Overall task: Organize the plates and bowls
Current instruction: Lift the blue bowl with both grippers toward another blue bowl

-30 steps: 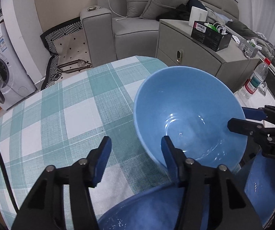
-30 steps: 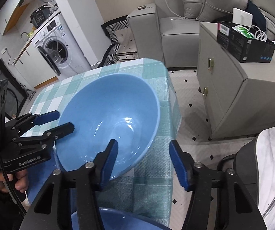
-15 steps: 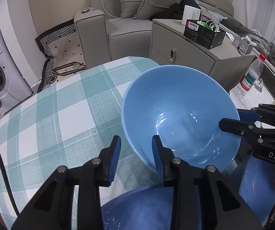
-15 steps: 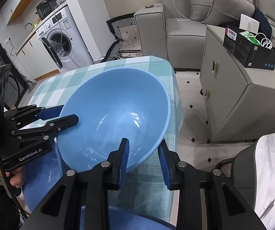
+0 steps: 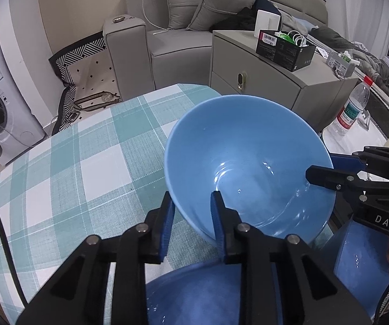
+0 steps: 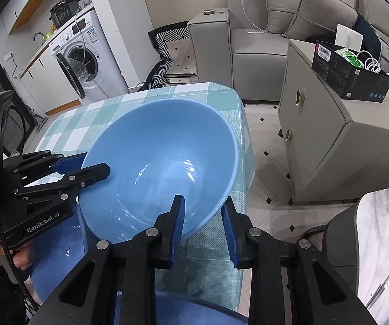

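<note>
Bowl (image 5: 246, 162), light blue and glossy with faint rings in its hollow, hangs tilted above a counter (image 5: 86, 162) covered in a teal-and-white checked cloth. Around it are a grey sofa (image 5: 183, 35), a grey cabinet (image 5: 275, 81) bearing a black box (image 5: 285, 50), a washing machine (image 6: 83, 59) with its door open, and a water bottle (image 5: 353, 108). Darker blue dishes (image 5: 194, 292) lie below the bowl. The left gripper (image 5: 191, 216) has just closed its jaws and now pinches the bowl's near rim; the right gripper (image 6: 204, 219), jaws likewise just closing, pinches the opposite rim. "DAS" shows on the right gripper's body and "GenRobot.AI" on the left's.
</note>
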`<state>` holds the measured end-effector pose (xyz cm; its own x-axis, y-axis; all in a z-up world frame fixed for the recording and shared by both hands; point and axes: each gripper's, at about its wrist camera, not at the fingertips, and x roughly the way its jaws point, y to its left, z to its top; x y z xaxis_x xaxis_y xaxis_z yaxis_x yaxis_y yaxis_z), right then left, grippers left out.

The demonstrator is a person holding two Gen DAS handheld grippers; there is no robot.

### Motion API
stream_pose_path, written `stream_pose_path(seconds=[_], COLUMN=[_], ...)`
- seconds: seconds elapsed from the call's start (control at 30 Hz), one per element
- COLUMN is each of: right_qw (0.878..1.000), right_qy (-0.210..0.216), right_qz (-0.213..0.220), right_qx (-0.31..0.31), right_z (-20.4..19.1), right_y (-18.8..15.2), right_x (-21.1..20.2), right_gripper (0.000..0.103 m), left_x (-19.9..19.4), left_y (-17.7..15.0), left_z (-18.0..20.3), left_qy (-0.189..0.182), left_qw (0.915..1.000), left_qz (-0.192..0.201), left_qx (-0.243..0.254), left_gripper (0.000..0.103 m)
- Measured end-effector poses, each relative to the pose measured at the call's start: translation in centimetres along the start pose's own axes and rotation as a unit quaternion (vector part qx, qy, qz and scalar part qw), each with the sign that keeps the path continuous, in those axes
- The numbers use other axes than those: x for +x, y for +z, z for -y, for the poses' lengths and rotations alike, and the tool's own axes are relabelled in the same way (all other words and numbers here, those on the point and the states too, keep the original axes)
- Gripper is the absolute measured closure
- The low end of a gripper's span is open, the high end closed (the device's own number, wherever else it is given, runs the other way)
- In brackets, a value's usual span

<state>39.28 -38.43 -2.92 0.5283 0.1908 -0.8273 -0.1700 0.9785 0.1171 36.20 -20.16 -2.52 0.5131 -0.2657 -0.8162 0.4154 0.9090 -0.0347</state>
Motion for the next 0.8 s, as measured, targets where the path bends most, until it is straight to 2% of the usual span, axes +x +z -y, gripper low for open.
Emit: stream_pose_path(seconds=[0.8], right_qw=[0.999], right_qy=[-0.023], right_qz=[0.042], right_qx=[0.001], right_z=[-0.3], right_y=[0.2], right_x=[-3.5], right_gripper=[0.075], left_x=[-2.8], left_y=[1.0], left_z=[1.0], left_qy=[0.004], left_qw=[0.9988], left_qz=[0.048], left_qx=[0.006], left_gripper=[0.078])
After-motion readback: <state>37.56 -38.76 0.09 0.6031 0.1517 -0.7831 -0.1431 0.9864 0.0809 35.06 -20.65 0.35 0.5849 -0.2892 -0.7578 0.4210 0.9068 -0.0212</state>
